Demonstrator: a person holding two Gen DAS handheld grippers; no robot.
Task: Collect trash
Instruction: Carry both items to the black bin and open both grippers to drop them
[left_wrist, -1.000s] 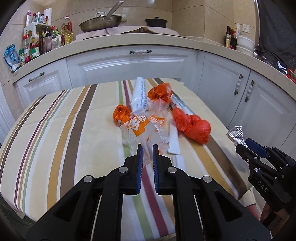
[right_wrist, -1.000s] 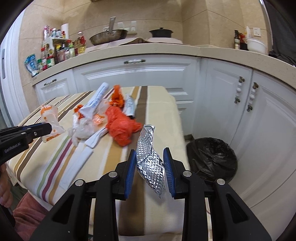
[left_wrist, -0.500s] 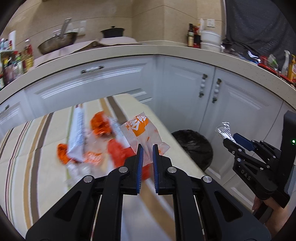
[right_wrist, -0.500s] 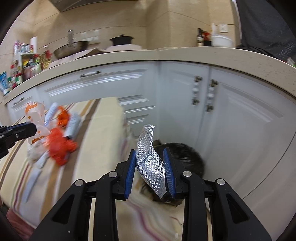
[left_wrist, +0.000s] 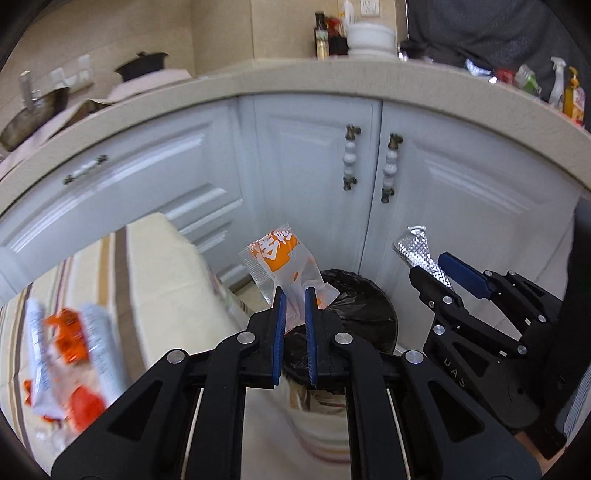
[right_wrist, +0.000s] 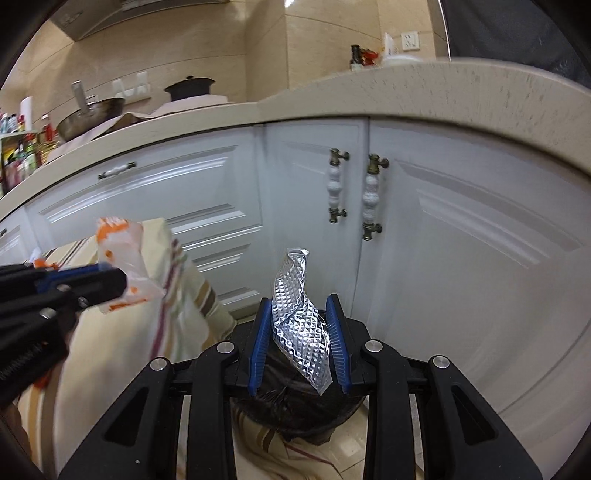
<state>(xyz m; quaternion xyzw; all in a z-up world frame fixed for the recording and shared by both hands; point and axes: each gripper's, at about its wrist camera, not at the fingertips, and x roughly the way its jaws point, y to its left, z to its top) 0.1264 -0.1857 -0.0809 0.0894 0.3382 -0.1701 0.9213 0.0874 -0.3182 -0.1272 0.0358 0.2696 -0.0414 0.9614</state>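
**Both wrappers hanging over the bin, drop coming up**

The right hand-held gripper (right_wrist: 298, 341) is pinching the silver foil wrapper (right_wrist: 301, 314) between its blue pads, the wrapper standing tall and twisted, long axis running up the centre of the frame. Directly beneath it, at lower centre, the black-lined trash bin (right_wrist: 295, 413) is filling the gap under the fingers, so this one looks closest to release.

In the left view, the left hand-held gripper (left_wrist: 294, 321) is clamping the lower corner of the orange-and-clear snack wrapper (left_wrist: 282, 264), which is leaning up and to the left. The bin (left_wrist: 364, 314) is sitting just behind and right of those fingertips, so the left side looks to need a small shift right before letting go.

Inside the bin only the dark liner is showing; I cannot tell what is in it.

More orange and white scraps (left_wrist: 70, 343) are lying blurred on the striped tabletop (left_wrist: 166, 280) at lower left, so plenty is left to collect.
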